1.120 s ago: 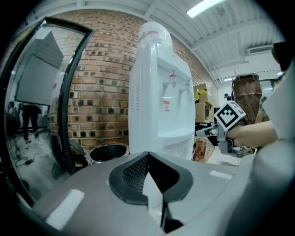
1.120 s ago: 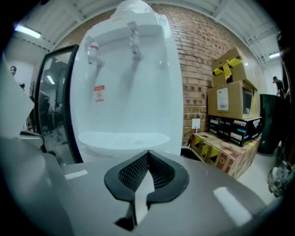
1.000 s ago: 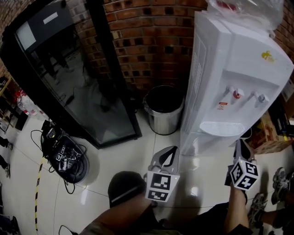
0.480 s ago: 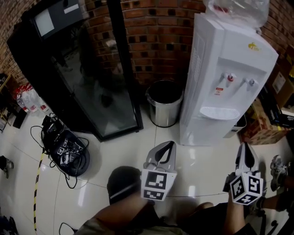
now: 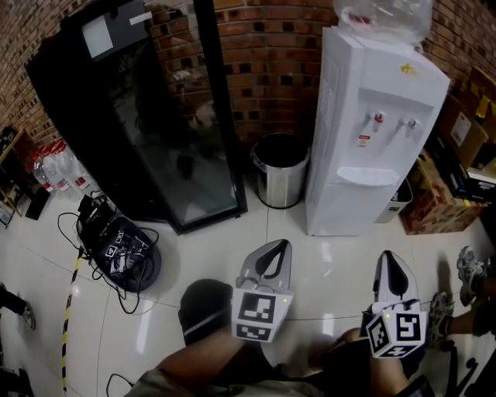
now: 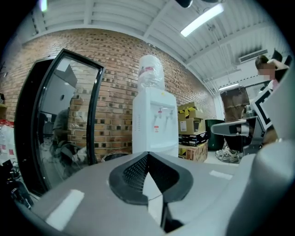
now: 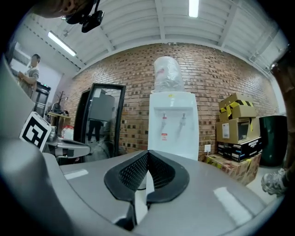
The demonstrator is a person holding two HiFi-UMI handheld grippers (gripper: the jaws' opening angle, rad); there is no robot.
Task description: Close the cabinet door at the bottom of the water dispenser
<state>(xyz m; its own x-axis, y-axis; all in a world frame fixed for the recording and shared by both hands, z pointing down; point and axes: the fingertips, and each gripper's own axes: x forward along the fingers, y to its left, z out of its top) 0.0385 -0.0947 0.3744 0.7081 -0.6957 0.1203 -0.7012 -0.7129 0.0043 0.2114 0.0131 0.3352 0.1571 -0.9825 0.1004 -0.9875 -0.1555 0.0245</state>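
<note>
One steel bin (image 5: 280, 194) (inside dark) stands just beside the water dispenser (image 5: 364, 155).

Red brick wall (image 5: 271, 62); glossy white tile floor (image 5: 333, 260); strip light (image 7: 193, 7) on white ceiling (image 7: 138, 27); cardboard boxes (image 5: 438, 211) right.

Place: a storeroom or workshop corner.
Walls: bare brick wall (image 5: 271, 62) behind the water dispenser (image 5: 372, 132).
Ceiling: ribbed white panels with tube lights (image 7: 193, 7) overhead.
Stock: stacked cardboard boxes (image 7: 235, 122) right of the dispenser.
Equipment: tall black glass-door cabinet (image 5: 163, 132) to its left, a steel bin (image 5: 280, 167) between them, and tangled cables (image 5: 116, 248) farther left on glossy floor tiles (image 5: 325, 256).
</note>
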